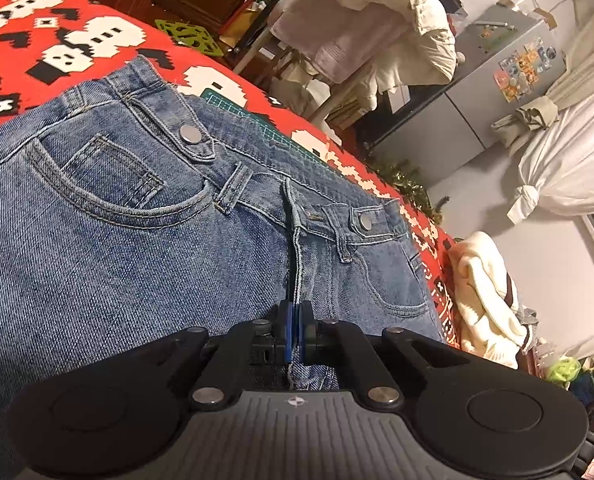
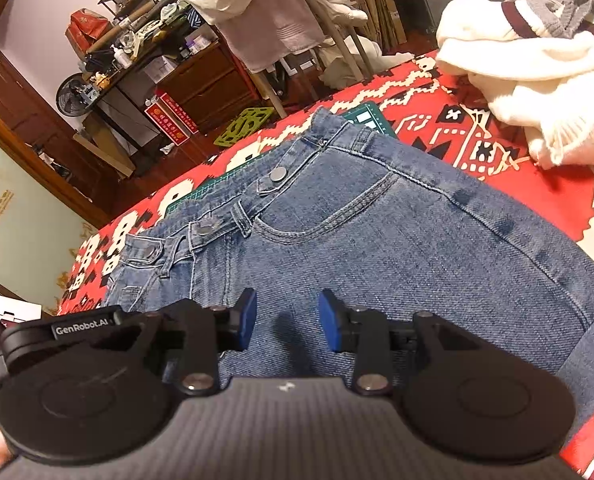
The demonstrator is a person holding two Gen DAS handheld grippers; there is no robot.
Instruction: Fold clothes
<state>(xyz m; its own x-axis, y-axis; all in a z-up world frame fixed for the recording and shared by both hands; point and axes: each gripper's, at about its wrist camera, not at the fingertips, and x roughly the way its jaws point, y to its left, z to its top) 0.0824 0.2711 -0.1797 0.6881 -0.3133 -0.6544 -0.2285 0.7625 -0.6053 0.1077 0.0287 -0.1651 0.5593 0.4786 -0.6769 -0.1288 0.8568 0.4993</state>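
1. The jeans lie front-up on the red patterned blanket, waistband toward the far edge; every place below is given relative to them.
2. The left gripper is clenched on denim: its blue pads pinch a thin ridge of cloth that runs down from the fly, below the waistband button.
3. The right gripper is released, its blue pads set well apart and hovering over the thigh panel, below the front pocket seam. Whether it touches the cloth I cannot tell.
4. My reading is that the fold is only starting: the jeans look flat and unfolded.
5. To do this step well, the right gripper should probably take a hold of its own before anything is lifted, so that both grips move together.
6. Pinch through both layers of denim; a grip on the top layer alone would likely let the back sag.
7. Keep the waistband edges aligned while carrying one leg over the other.
8. The cream sweater lies beyond the jeans' far corner; keep the fold clear of it.
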